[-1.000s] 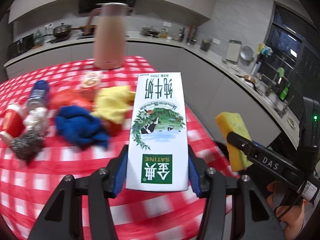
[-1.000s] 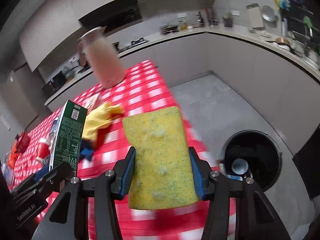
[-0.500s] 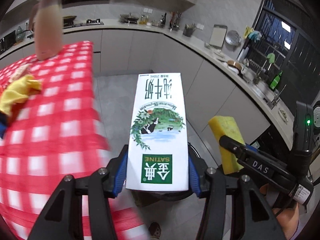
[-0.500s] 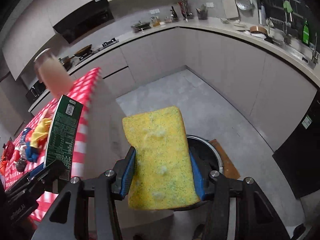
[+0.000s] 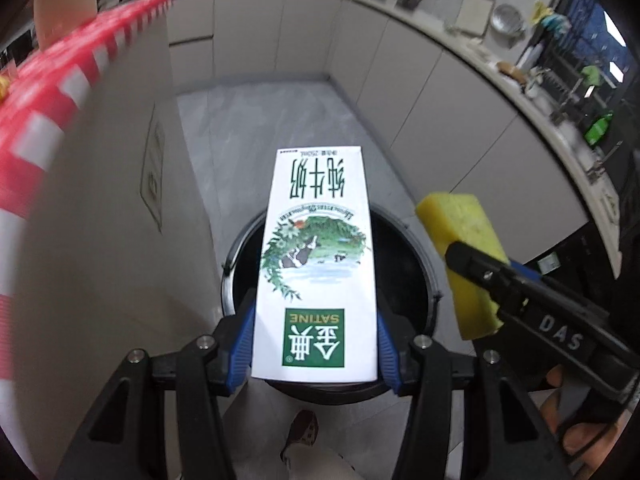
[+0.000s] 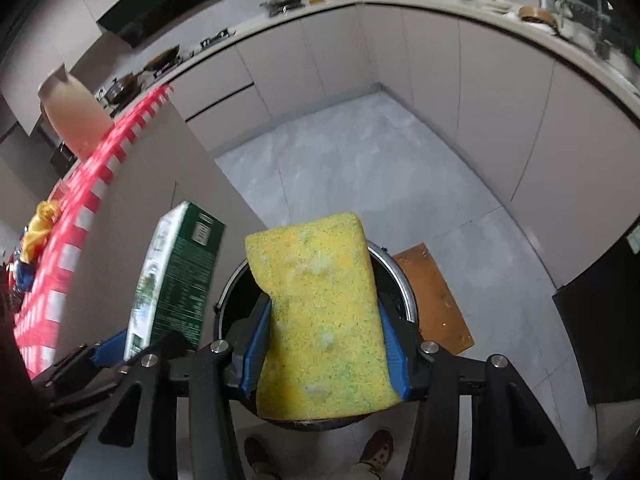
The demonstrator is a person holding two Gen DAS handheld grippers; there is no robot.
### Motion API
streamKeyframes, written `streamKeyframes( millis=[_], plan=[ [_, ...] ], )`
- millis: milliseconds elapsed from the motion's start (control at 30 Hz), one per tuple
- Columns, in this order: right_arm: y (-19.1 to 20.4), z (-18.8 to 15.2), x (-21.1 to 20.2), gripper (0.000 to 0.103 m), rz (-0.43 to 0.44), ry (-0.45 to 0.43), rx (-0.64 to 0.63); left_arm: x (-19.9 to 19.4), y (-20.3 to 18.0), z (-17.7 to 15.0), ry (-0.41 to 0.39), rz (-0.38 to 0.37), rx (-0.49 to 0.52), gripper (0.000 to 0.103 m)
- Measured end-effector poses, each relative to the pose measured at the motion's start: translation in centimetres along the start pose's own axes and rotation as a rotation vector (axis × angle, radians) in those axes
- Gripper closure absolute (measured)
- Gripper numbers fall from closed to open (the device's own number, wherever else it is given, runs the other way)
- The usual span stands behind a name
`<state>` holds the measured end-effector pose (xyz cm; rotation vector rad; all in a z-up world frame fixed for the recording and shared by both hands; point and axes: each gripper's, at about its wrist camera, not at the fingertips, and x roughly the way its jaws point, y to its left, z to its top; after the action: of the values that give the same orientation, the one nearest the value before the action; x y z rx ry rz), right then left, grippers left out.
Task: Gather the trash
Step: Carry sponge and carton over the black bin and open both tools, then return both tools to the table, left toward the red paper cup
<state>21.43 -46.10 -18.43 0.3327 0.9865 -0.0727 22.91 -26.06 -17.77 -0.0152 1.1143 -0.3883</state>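
Both grippers clamped, now over the bin.
Left gripper [image 5: 316,344] grips the milk carton [image 5: 316,264], right gripper [image 6: 324,344] the yellow sponge [image 6: 320,316]; both have swung off the checkered tabletop [image 6: 80,220] to hang above the black trash bin [image 5: 416,264].

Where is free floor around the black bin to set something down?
The bare grey floor beyond the round black bin, bordered by the grey cabinets, is free. Right of the bin lies a brown mat. Over the bin it is crowded: the white milk carton and yellow sponge.
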Motion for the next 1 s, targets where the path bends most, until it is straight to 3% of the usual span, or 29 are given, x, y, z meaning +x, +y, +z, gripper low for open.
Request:
streamKeyframes(
  millis=[133,233,333,400,567,800,1000],
  plan=[
    [-1.0,0.2,3.0,0.050,0.027,0.050,-0.009,2.4,0.1,-0.4,0.067,0.021,-0.028,0.049],
    [-1.6,0.4,4.9,0.044,0.043,0.084,-0.013,3.7,0.2,-0.6,0.114,0.035,-0.054,0.048],
    [-1.9,0.8,6.2,0.033,0.025,0.106,-0.017,4.2,0.4,-0.4,0.146,0.069,-0.097,0.037],
    [-1.7,1.3,6.4,0.032,0.033,0.099,0.000,3.4,0.7,-0.1,0.127,0.080,-0.129,0.032],
    [-1.4,2.2,3.6,0.032,0.025,0.033,0.011,-0.5,0.3,0.7,0.067,0.049,-0.120,0.032],
    [0.3,3.2,-1.9,0.032,0.008,-0.058,0.055,-9.0,-1.1,1.9,-0.025,-0.064,-0.044,0.032],
    [5.7,3.0,-7.2,0.033,0.020,-0.136,0.059,-16.8,2.7,3.0,-0.113,-0.127,-0.043,0.032]
  ],
)
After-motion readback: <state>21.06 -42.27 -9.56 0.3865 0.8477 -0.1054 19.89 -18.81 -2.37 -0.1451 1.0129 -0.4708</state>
